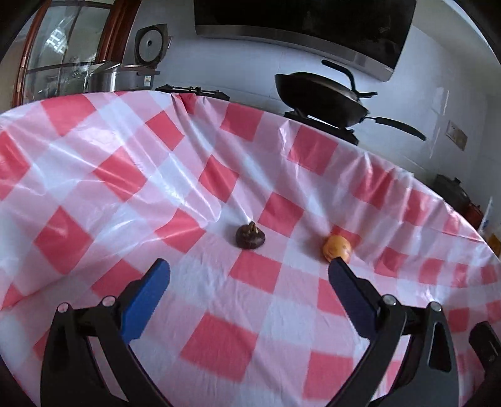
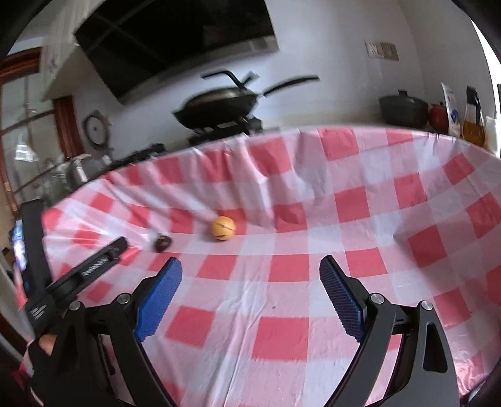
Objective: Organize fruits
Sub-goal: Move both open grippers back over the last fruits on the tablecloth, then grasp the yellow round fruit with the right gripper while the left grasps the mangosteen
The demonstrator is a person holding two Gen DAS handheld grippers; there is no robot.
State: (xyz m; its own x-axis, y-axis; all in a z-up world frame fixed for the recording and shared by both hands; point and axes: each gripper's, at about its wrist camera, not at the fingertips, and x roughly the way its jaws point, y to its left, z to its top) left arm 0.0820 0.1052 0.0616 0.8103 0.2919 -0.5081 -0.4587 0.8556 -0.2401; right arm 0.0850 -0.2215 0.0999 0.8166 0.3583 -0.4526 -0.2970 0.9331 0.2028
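On tablecloth (image 1: pixel 250 297): two fruits, one orange (image 1: pixel 336 248), one dark (image 1: pixel 250 238).

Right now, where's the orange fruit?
On the checked tablecloth, just right of the dark brown fruit: the orange fruit sits past the left tool's right fingertip, free of both open tools.

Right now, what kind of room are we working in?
Most likely a home kitchen: a black wok sits on a stove burner under a range hood, and a rice cooker stands behind the checked tablecloth.
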